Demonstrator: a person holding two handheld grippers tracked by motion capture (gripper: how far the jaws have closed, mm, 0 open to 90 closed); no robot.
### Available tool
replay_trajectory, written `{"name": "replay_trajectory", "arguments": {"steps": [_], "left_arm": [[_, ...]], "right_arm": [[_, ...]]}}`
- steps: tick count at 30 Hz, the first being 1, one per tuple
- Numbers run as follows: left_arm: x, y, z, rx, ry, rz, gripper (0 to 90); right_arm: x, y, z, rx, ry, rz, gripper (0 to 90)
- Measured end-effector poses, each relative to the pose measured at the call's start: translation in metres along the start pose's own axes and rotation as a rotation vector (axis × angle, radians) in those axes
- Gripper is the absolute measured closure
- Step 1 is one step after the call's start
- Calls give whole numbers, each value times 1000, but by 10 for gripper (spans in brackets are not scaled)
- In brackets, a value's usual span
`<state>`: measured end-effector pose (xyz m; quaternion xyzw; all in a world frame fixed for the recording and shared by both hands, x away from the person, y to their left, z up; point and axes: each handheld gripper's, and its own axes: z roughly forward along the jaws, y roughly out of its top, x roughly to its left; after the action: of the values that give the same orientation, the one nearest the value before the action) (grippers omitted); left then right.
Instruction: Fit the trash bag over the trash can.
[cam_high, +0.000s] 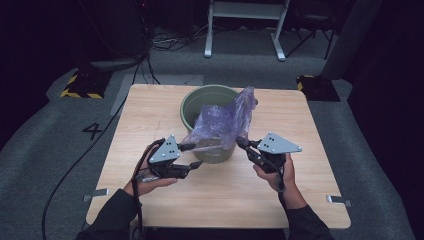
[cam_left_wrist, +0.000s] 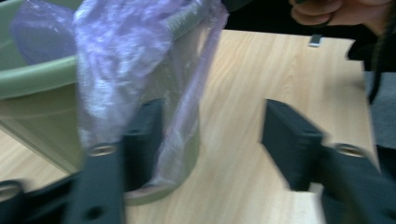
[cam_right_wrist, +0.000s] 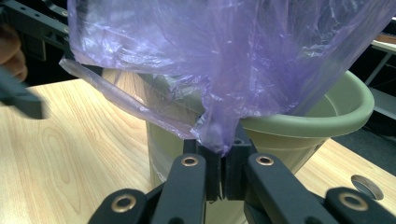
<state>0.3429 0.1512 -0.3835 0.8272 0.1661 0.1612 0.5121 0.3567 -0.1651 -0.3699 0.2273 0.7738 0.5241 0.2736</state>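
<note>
A green plastic bucket (cam_high: 199, 91) stands on the wooden table (cam_high: 225, 200), with a thin purple plastic bag (cam_high: 225, 122) partly inside it and spilling over its near rim. My right gripper (cam_high: 241, 142) is at the bucket's near right side, shut on a bunched edge of the bag (cam_right_wrist: 210, 56), which rises from between the jaws (cam_right_wrist: 223, 154) in front of the bucket (cam_right_wrist: 327, 121). My left gripper (cam_high: 196, 155) is at the bucket's near left side, open. In the left gripper view the bag (cam_left_wrist: 121, 56) hangs down the bucket's wall (cam_left_wrist: 37, 79) and over one finger (cam_left_wrist: 144, 135); the gap (cam_left_wrist: 212, 112) between the jaws is wide.
Bare tabletop lies in front of and on both sides of the bucket. Metal brackets (cam_high: 339, 200) sit at the table's near corners. Cables (cam_high: 75, 165) run over the grey floor at the left, and a white frame (cam_high: 245, 30) stands behind the table.
</note>
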Motion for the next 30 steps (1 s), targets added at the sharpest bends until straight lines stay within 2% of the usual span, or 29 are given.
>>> {"name": "replay_trajectory", "arguments": {"steps": [2,4,10,16,19,21,23,24,26,28,30], "left_arm": [[-2,0,-5,-16,8,-10,257],[-3,-1,-10,-29,10,-16,216],[0,-4,-22,-38,38,-35,177],[10,-12,-37,-45,85,-68,174],[17,-12,-48,-69,104,-90,175],[21,-9,-54,-91,116,-102,175],[24,-1,-59,-110,128,-88,175],[25,2,-59,-116,120,-92,172],[27,12,-58,-126,124,-81,173],[31,23,-54,-124,109,-72,171],[33,33,-48,-108,105,-50,170]], "right_arm": [[0,-1,0,-4,-5,-1,887],[0,-1,0,-6,-9,-2,890],[0,0,0,-10,-19,-9,894],[-2,-1,-2,-9,-27,-7,894],[-2,-1,-2,-6,-24,-12,894],[-1,-1,-1,-4,-22,-15,893],[0,-1,0,1,-19,-21,893],[0,-1,0,5,-20,-26,892],[1,-1,1,7,-17,-26,892],[1,-1,1,7,-14,-28,891],[1,-1,2,10,-12,-29,890]]}}
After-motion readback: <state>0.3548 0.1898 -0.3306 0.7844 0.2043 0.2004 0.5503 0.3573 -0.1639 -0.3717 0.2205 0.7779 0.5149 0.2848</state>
